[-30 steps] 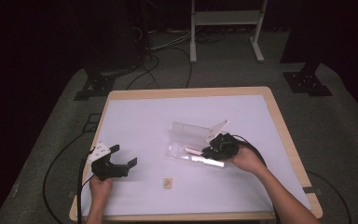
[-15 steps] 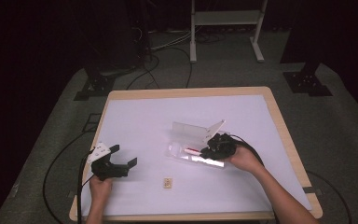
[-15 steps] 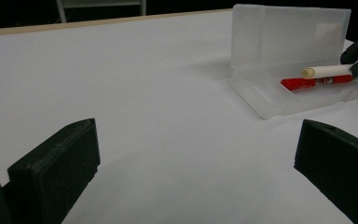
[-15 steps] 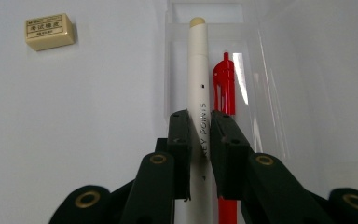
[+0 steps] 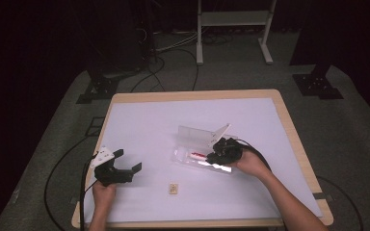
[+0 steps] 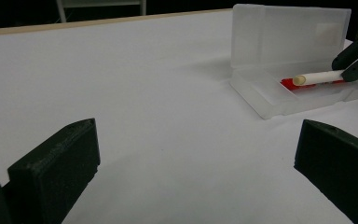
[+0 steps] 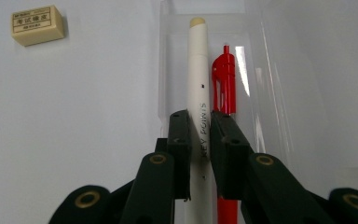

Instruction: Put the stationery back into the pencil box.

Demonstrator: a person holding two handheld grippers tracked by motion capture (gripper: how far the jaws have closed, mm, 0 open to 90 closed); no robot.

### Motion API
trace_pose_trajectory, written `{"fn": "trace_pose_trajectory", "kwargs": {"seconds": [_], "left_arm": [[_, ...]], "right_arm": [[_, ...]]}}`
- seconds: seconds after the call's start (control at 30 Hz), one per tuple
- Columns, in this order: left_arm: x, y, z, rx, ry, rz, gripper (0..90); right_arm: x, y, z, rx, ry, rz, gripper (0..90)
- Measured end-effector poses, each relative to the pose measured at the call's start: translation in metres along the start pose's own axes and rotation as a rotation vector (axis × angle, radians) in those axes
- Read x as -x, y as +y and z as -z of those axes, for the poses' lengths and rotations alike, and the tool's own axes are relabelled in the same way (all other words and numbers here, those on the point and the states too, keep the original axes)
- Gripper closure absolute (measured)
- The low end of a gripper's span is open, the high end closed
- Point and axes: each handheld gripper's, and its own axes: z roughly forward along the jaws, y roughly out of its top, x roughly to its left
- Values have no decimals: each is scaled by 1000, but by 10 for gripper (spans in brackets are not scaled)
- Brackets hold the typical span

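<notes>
Nothing has shifted: right claw [image 7: 200, 126] still pinches the white pen [image 7: 198, 70] over the case [image 6: 279, 100], left claw [image 5: 120, 166] spread.

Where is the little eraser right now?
In the high view the eraser lies on the white table, near the front edge, between the left gripper and the clear case. It touches neither.

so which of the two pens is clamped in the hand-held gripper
The white pen, pinched by the right hand-held gripper. The red pen lies free beside it in the clear case.
</notes>
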Motion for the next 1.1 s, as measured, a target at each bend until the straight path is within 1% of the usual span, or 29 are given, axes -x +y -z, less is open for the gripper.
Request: {"fn": "trace_pose_trajectory", "kwargs": {"seconds": [0.03, 0.3, 1.1], "left_arm": [[0, 0, 0, 0, 0, 0, 0], [0, 0, 0, 0, 0, 1, 0], [0, 0, 0, 1, -1, 1, 0]], "right_arm": [[1, 0, -1, 1, 2, 5, 780], [3, 0, -6, -12, 17, -8, 779], [5, -1, -14, -27, 28, -16, 774]]}}
